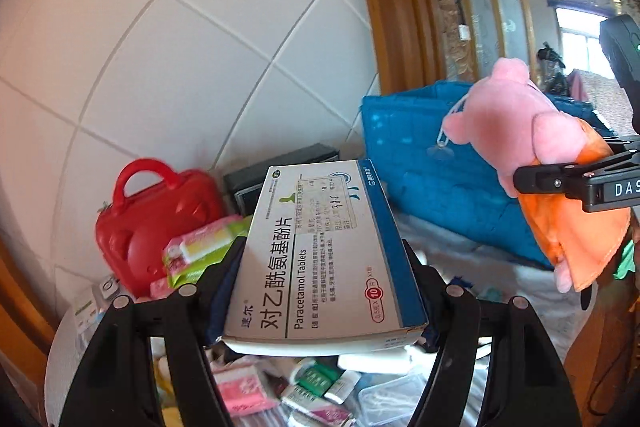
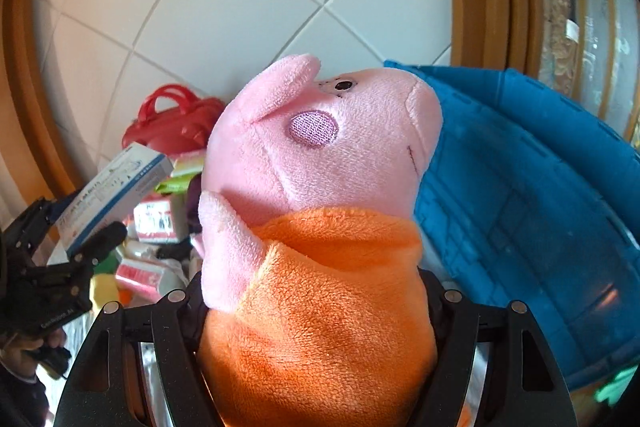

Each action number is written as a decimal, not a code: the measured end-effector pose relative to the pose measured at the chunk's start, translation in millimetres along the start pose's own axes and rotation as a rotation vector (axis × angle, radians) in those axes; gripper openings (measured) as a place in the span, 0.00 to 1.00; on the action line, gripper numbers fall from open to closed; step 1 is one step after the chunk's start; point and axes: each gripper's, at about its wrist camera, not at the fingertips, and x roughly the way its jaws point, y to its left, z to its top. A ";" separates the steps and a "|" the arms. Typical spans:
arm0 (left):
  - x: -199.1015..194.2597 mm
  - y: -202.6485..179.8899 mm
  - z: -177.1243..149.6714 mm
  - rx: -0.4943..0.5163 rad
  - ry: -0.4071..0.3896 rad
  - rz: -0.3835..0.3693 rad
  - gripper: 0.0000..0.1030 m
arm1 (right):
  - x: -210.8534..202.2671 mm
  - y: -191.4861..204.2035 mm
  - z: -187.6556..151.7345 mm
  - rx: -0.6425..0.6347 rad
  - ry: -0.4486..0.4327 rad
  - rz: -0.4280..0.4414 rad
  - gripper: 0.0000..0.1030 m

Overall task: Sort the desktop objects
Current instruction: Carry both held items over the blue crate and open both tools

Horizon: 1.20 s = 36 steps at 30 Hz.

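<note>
My left gripper (image 1: 320,267) is shut on a white and blue Paracetamol tablet box (image 1: 324,247) and holds it up above the cluttered desk. The box also shows in the right wrist view (image 2: 116,187), clamped in the left gripper (image 2: 84,227). My right gripper (image 2: 316,291) is shut on a pink pig plush toy in an orange dress (image 2: 320,207) and holds it upright in the air. The toy also shows in the left wrist view (image 1: 552,163), with a black finger (image 1: 560,179) of the right gripper across it.
A blue plastic basket (image 1: 432,163) stands at the back right, close behind the plush toy (image 2: 540,195). A red toy case (image 1: 148,219) stands at the back left by the tiled wall. Several small medicine boxes and packets (image 1: 304,387) lie below the left gripper.
</note>
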 end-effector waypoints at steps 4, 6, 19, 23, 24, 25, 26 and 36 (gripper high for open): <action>7.1 -44.3 41.2 0.050 -0.071 -0.114 0.68 | -51.8 -42.4 19.0 0.082 -0.106 -0.072 0.72; 15.1 -69.3 62.2 0.085 -0.104 -0.155 0.68 | -74.0 -65.8 30.8 0.095 -0.153 -0.135 0.73; 112.2 -215.8 200.7 0.135 -0.190 -0.349 0.68 | -107.1 -238.8 110.2 0.224 -0.218 -0.303 0.75; 138.3 -253.3 231.4 0.155 -0.185 -0.344 0.70 | -97.2 -284.1 118.6 0.265 -0.187 -0.321 0.84; 145.2 -259.8 238.2 0.159 -0.174 -0.316 0.72 | -96.3 -290.3 118.0 0.277 -0.182 -0.327 0.85; 154.8 -265.7 245.2 0.163 -0.163 -0.281 0.76 | -94.8 -299.9 119.3 0.293 -0.186 -0.326 0.86; 159.8 -269.3 249.5 0.166 -0.158 -0.244 0.83 | -96.9 -309.6 120.4 0.313 -0.193 -0.319 0.91; 151.8 -260.4 231.5 0.113 -0.150 -0.133 0.86 | -110.6 -338.5 103.2 0.365 -0.230 -0.244 0.99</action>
